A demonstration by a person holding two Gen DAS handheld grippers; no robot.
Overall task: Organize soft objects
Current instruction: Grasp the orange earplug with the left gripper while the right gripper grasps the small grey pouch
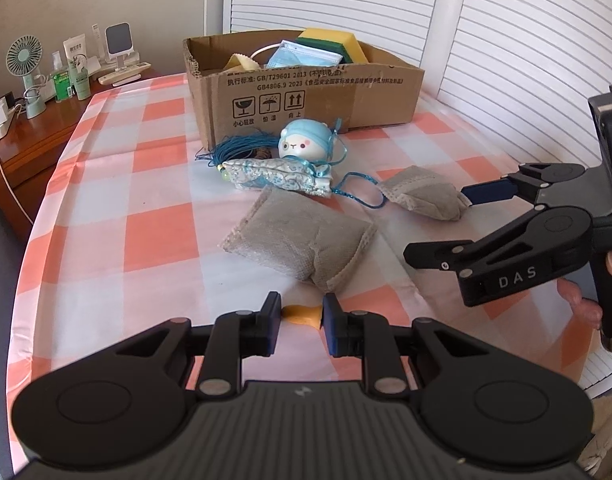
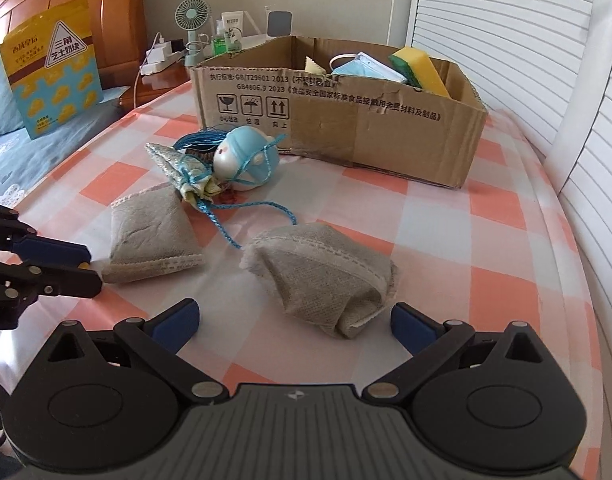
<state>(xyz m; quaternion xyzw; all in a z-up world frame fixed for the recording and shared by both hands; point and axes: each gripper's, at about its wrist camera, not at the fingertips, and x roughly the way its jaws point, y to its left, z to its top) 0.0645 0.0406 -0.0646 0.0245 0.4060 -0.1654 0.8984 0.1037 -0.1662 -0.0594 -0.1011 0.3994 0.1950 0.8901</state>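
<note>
Two grey fabric pouches lie on the checked cloth: a flat one (image 1: 302, 240) (image 2: 152, 232) and a crumpled one (image 1: 422, 198) (image 2: 326, 276). Behind them lie a patterned blue sachet (image 1: 278, 176) (image 2: 182, 168), a round blue-and-white plush toy (image 1: 306, 140) (image 2: 246, 158) and blue cord (image 1: 238, 148). My left gripper (image 1: 302, 316) (image 2: 86, 266) is shut on a small yellow piece (image 1: 302, 314), just in front of the flat pouch. My right gripper (image 2: 294, 322) (image 1: 438, 226) is open, its fingers either side of the crumpled pouch's near end.
An open cardboard box (image 1: 306, 96) (image 2: 346, 120) stands at the back, holding face masks, a yellow-green sponge and yellow cloth. A wooden nightstand (image 1: 22, 136) with a fan, bottles and chargers is at left. A yellow snack bag (image 2: 54, 68) leans on the headboard. White louvred doors lie to the right.
</note>
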